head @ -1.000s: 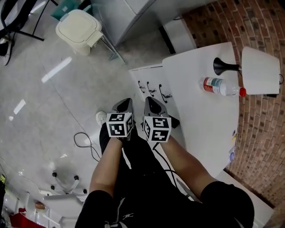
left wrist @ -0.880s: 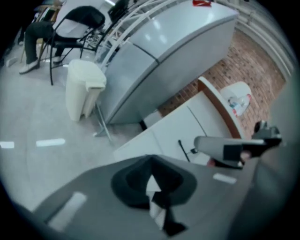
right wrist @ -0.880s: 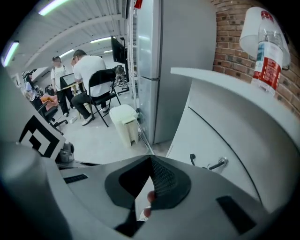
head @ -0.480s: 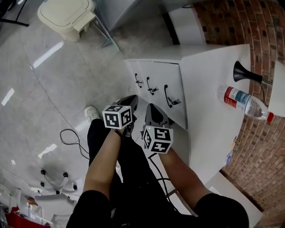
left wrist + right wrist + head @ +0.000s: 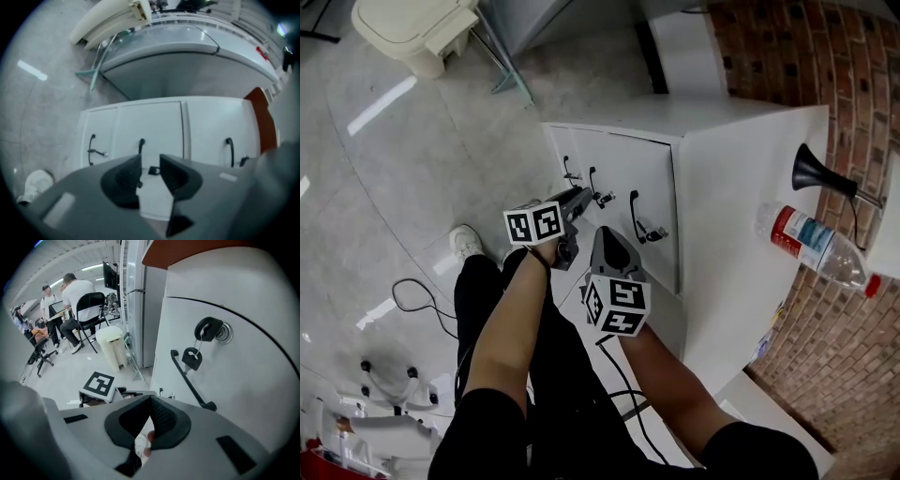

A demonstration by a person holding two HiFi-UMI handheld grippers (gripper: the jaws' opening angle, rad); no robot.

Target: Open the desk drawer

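My left gripper points almost level at the white drawer fronts of the desk. In the head view they lie at about 2 o'clock from it. Its fingers have just been opening and now stand apart, with nothing pressed between them. In the left gripper view the middle handle sits just above the gap, near 12 o'clock. A small dark piece, I think a key tag, shows inside the gap but farther away. I judge that I spread the fingers so the pads can go around this handle bar. The middle drawer is closed, flush with its neighbours. My right gripper hangs at 5 o'clock from the left one, its tips together and holding nothing. It looks at the nearest handle and the key in the lock. I think it waits aside so that it does not block the path of the pull.
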